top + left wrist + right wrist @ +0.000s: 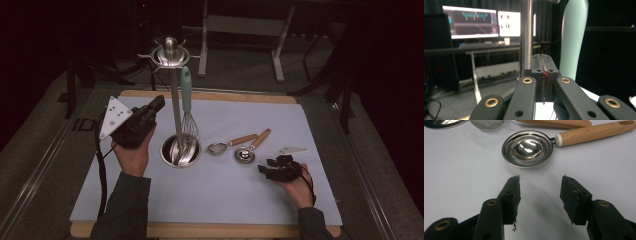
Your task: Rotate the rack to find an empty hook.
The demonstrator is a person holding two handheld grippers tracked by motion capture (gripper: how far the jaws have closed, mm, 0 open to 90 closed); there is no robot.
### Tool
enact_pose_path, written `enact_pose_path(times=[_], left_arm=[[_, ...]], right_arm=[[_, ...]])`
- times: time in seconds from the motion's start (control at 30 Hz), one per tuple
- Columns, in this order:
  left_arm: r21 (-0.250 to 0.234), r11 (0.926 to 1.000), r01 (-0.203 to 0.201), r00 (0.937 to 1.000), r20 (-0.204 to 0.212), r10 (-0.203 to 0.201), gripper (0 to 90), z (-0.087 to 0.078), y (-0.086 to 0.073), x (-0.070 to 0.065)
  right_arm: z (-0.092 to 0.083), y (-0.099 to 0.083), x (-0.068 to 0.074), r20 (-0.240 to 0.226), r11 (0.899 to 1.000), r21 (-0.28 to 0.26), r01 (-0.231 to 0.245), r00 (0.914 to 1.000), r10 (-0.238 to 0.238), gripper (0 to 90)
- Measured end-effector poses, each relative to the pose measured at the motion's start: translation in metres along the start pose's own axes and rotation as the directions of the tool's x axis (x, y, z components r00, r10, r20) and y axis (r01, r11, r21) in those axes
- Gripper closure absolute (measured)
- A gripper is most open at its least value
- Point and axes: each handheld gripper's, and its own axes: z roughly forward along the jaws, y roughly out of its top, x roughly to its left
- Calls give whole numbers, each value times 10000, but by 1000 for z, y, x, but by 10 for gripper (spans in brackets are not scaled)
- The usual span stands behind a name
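The whisk (187, 107) hung from the steel rack (171, 55) by its mint-green handle, its wire head down beside the rack's round base (181, 151), near the middle of the pale mat (210, 200). In the left gripper view that handle (573, 37) stood just past your jaws, to their right, next to the rack's pole (526, 37).

Your left gripper (156, 104) was raised level with the handle and just left of the pole. Its 2 jaws were pressed together with nothing between them, and they touched neither the whisk nor the rack.

Right of the base lay 2 wooden-handled tools, side by side: a small mesh strainer (217, 148) and a steel measuring scoop (245, 154). Their handles ran up and to the right.

Your right gripper (263, 170) rested low on the mat, just right of the scoop (527, 148). Its jaws stood well apart and held nothing; they pointed at the scoop's bowl, with bare mat between the tips and the rim.
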Motion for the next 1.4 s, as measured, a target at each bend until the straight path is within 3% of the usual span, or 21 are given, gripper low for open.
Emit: enact_pose_path(times=[0.17,0.47,0.83,1.4], left_arm=[[-709,9974,-95,10000,-17,94,898,1,22,-2],[-1154,9921,-494,9988,-102,485,898,4,46,-11],[-933,9938,-610,9979,-262,588,898,7,48,-7],[-754,9964,-392,9974,-635,345,898,5,50,12]], right_arm=[[0,0,0,27,10000,37,-4,10000,3,502],[1,-1,1,126,9999,102,70,9999,-71,502],[-1,-1,0,135,9999,115,61,9999,-63,502],[0,-2,-1,185,9998,192,67,9998,-71,502]])
